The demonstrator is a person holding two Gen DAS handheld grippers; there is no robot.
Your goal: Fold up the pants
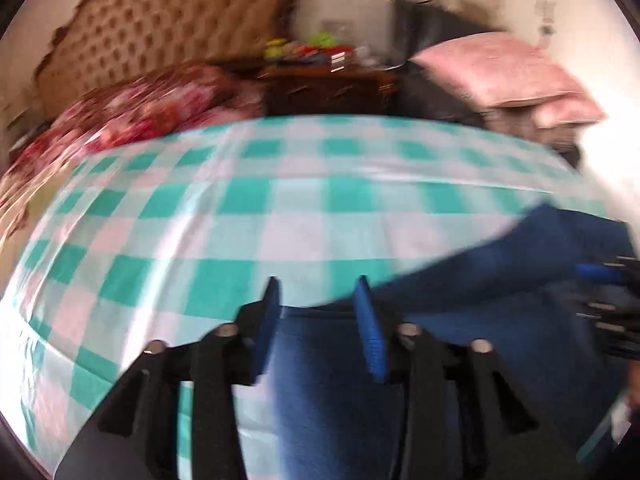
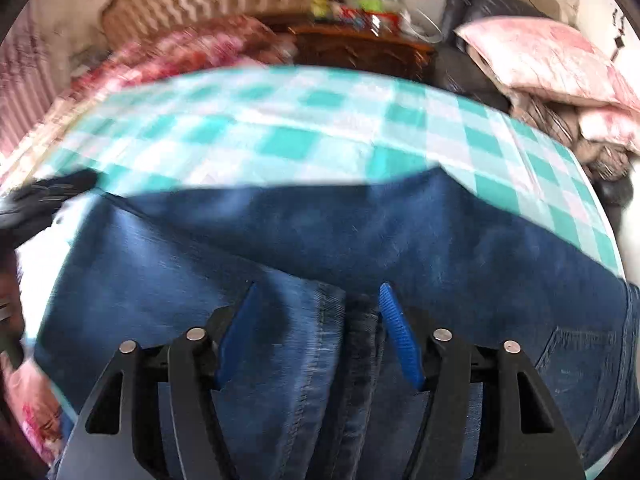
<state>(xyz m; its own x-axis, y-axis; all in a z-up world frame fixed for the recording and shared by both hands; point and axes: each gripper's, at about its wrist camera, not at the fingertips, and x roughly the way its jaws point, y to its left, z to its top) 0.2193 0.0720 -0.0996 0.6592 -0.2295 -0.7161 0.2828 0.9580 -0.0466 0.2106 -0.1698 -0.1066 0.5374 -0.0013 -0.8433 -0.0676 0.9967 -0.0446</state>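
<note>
Left wrist view shows no brand, label or writing that can be read anywhere (both views are smeared by blur). The left gripper [image 1: 318,292] hangs over the near part of a bed with its blue pads [image 1: 370,328] standing apart, and nothing is pressed between them; the fold edge of the blue denim pants [image 1: 480,280] lies just under and between the fingers. From there the pants run off to the right, where the right gripper [image 1: 608,300] shows only as a dark shape cut off by the picture's rim. Beyond the pants the green and white checked sheet [image 1: 280,184] lies bare up to its far edge, giving wide open room to the left and ahead. In the right wrist view the right gripper [image 2: 318,300] also stands with its jaws apart, a stitched hem or seam of the pants [image 2: 320,240] lying between the fingers; whether the pads touch the cloth I cannot tell. Past the sheet's far edge [image 2: 280,120] stand a tufted headboard [image 1: 160,28], a flowered blanket [image 1: 140,112], a dark wooden nightstand [image 2: 360,48] with small coloured things too blurred to name, and pink pillows [image 2: 540,56] stacked at the right.
</note>
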